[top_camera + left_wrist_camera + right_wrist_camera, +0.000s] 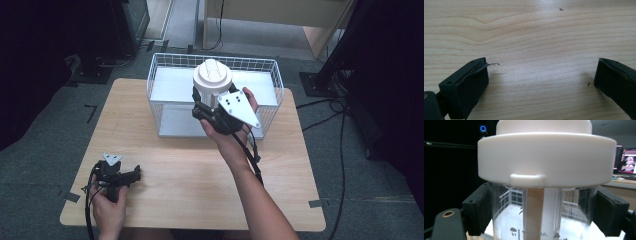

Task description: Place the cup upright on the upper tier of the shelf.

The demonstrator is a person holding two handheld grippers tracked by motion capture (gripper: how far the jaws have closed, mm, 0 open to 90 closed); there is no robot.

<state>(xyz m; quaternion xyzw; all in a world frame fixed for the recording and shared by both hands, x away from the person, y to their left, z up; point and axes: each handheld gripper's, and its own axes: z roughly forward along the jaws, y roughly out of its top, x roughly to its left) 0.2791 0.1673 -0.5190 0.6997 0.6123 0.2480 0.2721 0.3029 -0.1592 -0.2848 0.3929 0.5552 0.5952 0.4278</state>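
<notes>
Above the wire basket (270, 75), jar (544, 217) upright, lid (546, 157) uppermost
Right gripper (212, 107) clamps its clear body from both sides; left gripper (131, 176) rests spread at the table's (190, 170) near left

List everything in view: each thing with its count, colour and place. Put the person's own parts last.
Jar: one, clear with a white lid, held over the basket.
Basket: one, white wire, at the far side of the table.
Table: one, light wood, in the middle of the high view.
Floor: grey, around the table.
Monitor: one, lit, far right in the right gripper view.
Left gripper: one, black, jaws apart, low over the table's near left corner.
Right gripper: one, black, jaws shut on the jar below the lid.
Hands: two, left at the near edge, right by the basket.
</notes>
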